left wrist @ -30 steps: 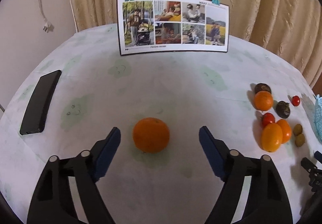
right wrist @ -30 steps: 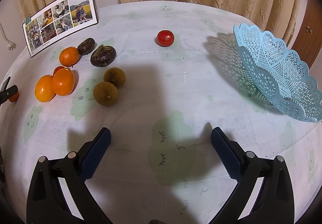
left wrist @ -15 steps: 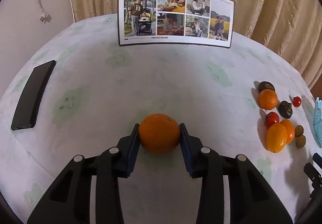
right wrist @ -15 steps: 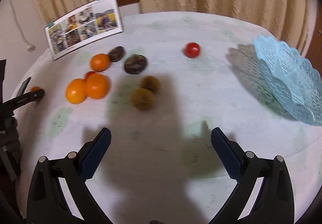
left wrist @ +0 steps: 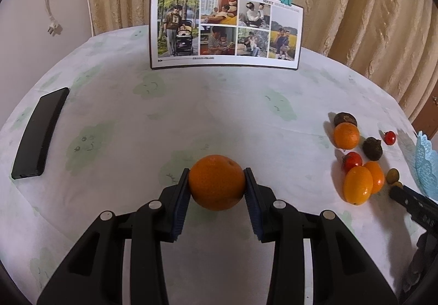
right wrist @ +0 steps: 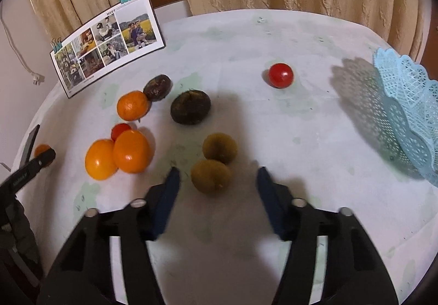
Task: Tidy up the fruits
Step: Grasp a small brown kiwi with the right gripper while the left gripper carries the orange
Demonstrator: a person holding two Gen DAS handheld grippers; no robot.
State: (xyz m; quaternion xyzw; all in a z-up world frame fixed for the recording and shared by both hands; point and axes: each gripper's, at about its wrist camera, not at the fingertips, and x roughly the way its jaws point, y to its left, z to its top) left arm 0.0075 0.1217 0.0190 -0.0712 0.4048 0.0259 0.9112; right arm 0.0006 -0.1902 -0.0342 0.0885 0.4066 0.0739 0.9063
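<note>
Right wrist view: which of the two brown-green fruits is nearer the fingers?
The lower brown-green fruit, sitting just ahead of the gap between the right gripper fingers; the other brown-green fruit touches it from behind.

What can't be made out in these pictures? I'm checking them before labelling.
- Blue basket: both views cut it off at the right edge, so its contents are unseen.
- Right gripper: fingers motion-blurred; jaws just closing, pads clear of the brown fruit.
- Small tomato: half hidden behind oranges.
</note>
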